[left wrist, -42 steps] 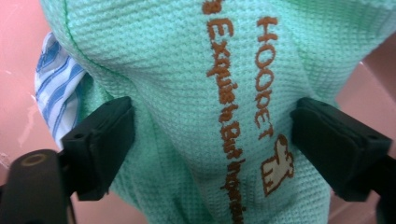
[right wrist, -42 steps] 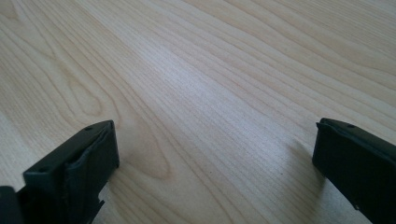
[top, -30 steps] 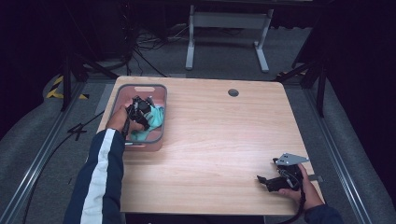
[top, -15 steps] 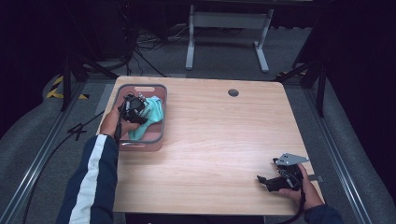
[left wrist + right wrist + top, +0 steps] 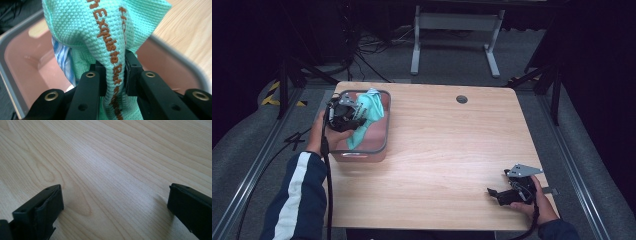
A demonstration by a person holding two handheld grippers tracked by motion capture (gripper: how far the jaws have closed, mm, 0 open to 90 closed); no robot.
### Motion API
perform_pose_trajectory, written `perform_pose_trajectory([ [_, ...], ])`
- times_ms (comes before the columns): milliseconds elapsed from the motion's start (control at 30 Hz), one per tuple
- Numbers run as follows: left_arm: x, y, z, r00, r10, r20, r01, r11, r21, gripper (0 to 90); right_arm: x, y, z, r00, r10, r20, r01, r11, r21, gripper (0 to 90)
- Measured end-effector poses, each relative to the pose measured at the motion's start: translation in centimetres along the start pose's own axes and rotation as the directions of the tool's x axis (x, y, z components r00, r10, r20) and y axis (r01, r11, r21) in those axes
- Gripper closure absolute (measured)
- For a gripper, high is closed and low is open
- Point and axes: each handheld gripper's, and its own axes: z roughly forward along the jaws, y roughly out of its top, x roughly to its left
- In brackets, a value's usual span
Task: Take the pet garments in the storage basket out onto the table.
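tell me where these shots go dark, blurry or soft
High view: the surroundings sink into near black, while the light wooden table is evenly lit. Left gripper view: the mint-green waffle-weave cloth with brown lettering is sharp, and the pink plastic bin's grey rim is soft. Right gripper view: wood grain is crisp, with faint shadows beside the black jaws.

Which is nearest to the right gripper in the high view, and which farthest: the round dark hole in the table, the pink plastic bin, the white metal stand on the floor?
From the right gripper:
1. Round dark hole, table's far edge.
2. Pink plastic bin, far left corner.
3. White metal stand, beyond the table.
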Motion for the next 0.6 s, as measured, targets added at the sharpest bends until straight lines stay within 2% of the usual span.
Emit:
perform_pose_trajectory([
  [133,-0.3,0.0,-1.1,0.9999,0.011,-0.006,-0.012,0.999,-0.044,77.2,0.0,0.0,0.0,1.0,0.0,0.0,0.0,1.0,0.0,0.6],
  [233,-0.7,-0.1,-1.9,1.0,0.002,-0.006,-0.002,0.9969,-0.079,77.2,0.0,0.0,0.0,1.0,0.0,0.0,0.0,1.0,0.0,0.6],
  [367,-1.2,-0.1,-2.9,0.9997,0.019,-0.012,-0.02,0.9936,-0.111,77.3,0.0,0.0,0.0,1.0,0.0,0.0,0.0,1.0,0.0,0.6],
  [600,-2.4,0.2,-4.9,0.9987,0.05,0.009,-0.047,0.985,-0.166,77.2,0.0,0.0,0.0,1.0,0.0,0.0,0.0,1.0,0.0,0.6],
])
